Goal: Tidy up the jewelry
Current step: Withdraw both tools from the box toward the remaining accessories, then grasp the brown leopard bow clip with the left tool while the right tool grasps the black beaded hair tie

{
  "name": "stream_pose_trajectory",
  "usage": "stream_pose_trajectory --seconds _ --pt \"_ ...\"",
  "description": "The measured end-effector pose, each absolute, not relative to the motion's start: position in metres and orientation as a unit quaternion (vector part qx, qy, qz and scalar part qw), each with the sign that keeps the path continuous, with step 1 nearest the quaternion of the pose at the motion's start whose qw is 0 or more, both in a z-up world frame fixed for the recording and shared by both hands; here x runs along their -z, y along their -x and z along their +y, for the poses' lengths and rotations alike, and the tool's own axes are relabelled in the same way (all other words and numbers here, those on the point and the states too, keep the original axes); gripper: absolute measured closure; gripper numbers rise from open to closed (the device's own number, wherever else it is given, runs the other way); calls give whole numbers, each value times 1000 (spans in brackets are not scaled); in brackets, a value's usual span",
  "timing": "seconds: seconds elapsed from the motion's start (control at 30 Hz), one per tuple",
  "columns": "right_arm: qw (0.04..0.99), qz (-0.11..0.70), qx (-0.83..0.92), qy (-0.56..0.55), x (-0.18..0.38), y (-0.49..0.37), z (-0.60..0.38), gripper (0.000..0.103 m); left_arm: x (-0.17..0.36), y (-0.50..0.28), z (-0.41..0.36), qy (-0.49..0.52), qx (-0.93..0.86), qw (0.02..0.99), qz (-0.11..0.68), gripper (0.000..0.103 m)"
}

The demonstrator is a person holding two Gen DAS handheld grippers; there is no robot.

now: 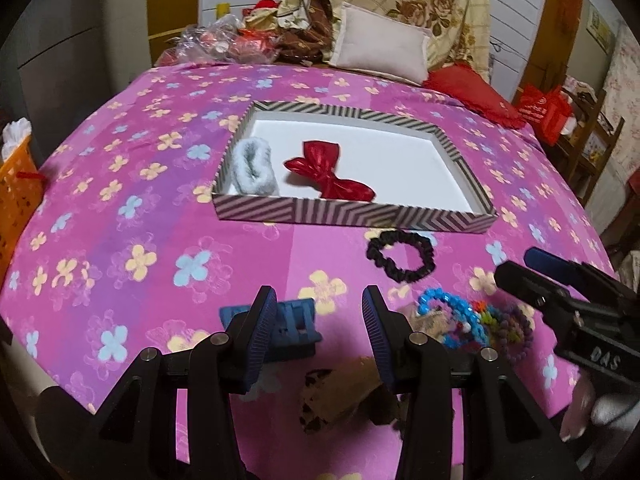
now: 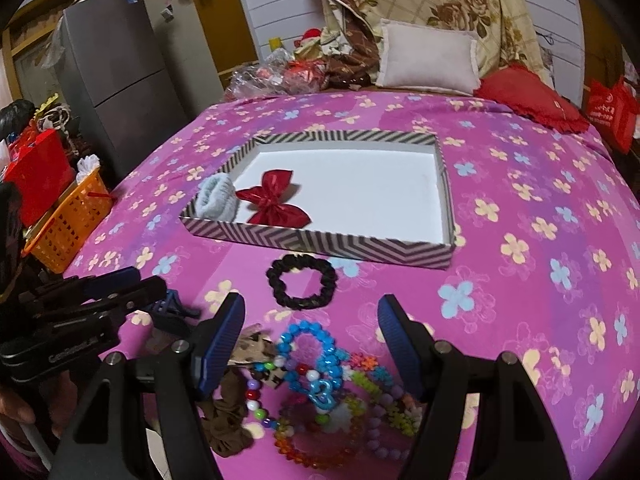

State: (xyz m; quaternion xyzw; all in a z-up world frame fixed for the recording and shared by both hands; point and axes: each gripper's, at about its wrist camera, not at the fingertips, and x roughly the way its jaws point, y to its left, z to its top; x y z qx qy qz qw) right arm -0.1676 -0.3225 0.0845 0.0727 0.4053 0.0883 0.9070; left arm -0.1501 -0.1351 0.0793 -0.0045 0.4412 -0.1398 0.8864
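A striped tray lies on the pink flowered bed. It holds a pale blue scrunchie and a red bow. Just in front of the tray lies a black scrunchie. My left gripper is open over a blue claw clip, its left finger in front of the clip. My right gripper hangs open above a pile of bead bracelets, beside a brown spotted hair tie.
An orange basket stands off the bed's left edge, next to a red box and a grey fridge. Pillows and a red cushion lie at the head. A red bag is at the right.
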Motion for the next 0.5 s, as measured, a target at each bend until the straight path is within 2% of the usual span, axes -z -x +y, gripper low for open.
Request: stream_pose_trajectory --seconds 0.4,0.5 --pt "910 397 -82 -83 -91 169 -331 30 -79 160 -142 -3 162 879 448 68" --pt "911 395 -84 -83 -93 169 -329 26 -79 165 -142 -7 171 878 448 68"
